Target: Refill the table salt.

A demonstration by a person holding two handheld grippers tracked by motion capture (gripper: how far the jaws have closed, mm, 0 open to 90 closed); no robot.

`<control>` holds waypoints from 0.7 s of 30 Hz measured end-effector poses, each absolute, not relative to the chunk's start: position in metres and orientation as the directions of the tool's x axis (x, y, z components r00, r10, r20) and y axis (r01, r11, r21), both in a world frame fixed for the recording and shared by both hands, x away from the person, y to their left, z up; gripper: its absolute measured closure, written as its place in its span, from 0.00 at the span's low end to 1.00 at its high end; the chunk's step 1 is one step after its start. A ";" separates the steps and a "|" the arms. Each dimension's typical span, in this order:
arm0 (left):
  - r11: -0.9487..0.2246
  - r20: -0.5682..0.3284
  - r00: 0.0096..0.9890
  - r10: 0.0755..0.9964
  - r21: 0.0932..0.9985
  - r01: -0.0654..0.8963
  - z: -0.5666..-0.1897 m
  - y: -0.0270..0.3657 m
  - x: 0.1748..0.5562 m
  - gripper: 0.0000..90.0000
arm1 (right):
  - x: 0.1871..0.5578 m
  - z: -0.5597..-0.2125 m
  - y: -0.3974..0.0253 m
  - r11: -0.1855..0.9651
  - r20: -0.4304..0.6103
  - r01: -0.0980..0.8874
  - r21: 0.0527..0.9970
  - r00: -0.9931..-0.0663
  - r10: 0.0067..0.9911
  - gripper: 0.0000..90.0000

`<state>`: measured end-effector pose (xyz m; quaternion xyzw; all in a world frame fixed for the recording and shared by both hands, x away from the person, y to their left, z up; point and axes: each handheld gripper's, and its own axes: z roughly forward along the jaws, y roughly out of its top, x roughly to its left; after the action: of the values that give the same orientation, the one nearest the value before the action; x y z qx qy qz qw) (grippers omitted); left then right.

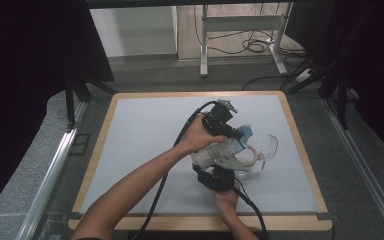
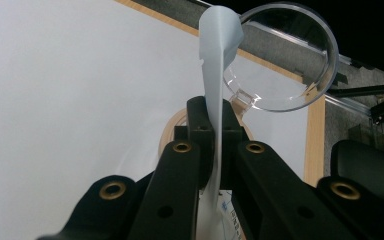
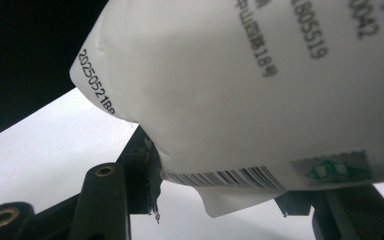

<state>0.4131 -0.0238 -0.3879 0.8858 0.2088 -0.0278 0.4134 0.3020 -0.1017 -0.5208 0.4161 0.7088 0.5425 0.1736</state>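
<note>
Centrally, the grey tabletop (image 1: 140, 145) is carrying the work, with both hands meeting above its right half. A white printed packet (image 1: 226, 148) is being held off the surface between the two tools. The left tongs (image 2: 214, 125) are pressing nearly shut on the packet's thin upper flap (image 2: 219, 45). The right tongs (image 3: 220, 185) are standing fairly wide, gripping the packet's barcoded lower end (image 3: 240, 100). Just beyond the packet, a clear round lid (image 2: 285, 55) is lying on the tabletop beside a tan ring (image 1: 250, 152).
</note>
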 end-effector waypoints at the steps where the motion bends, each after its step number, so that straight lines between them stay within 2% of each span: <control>1: -0.574 -0.218 0.912 0.347 0.720 0.391 -0.388 -0.024 0.413 1.00 | 0.302 -0.521 -0.102 0.064 0.206 0.402 0.914 -0.593 0.778 0.52; 21: -0.588 -0.205 0.910 0.361 0.707 0.393 -0.388 -0.031 0.414 1.00 | 0.301 -0.516 -0.101 0.040 0.233 0.397 0.917 -0.614 0.754 0.52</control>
<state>0.4144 -0.0306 -0.3884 0.8910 0.2114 -0.0201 0.4013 0.3010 -0.1015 -0.5157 0.4094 0.7031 0.5591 0.1596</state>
